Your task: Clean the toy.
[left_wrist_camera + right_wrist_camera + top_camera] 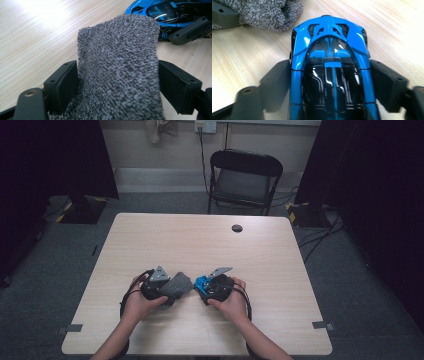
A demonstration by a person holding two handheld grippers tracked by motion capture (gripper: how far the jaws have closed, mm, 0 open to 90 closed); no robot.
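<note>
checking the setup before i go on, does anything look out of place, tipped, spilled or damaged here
Nothing stands out. The grey terry cloth sits between the left gripper jaws, and the glossy blue and black toy car sits upright and intact between the right gripper jaws. The light wooden table shows no spill.

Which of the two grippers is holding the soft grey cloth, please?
The left gripper: the grey cloth sits between its jaws, whereas the right gripper holds the blue toy car.

Pale wood table (pixel 200 240): dark round cap (pixel 237 228) near far edge.
</note>
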